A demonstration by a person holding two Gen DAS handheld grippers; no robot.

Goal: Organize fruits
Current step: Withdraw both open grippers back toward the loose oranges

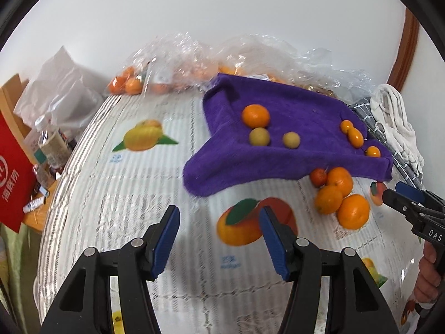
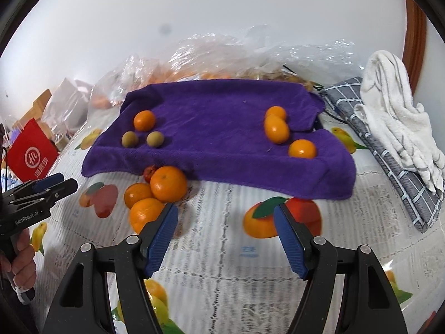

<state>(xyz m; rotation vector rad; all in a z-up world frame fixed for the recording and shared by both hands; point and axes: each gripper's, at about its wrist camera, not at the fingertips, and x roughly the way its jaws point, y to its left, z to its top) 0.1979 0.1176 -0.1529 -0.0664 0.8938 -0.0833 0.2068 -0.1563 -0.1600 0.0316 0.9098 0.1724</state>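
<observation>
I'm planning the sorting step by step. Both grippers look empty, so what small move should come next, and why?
Probably ease the right gripper forward and left toward the nearest orange in the loose pile. Its jaws stand open and empty with that orange just beside the left fingertip, and the pile lies on the table off the purple towel, where other fruits already sit grouped.

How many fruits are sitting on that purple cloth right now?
6 on the purple cloth: an orange and two greenish-brown fruits at its left, three small oranges at its right. Folds might hide more.
</observation>
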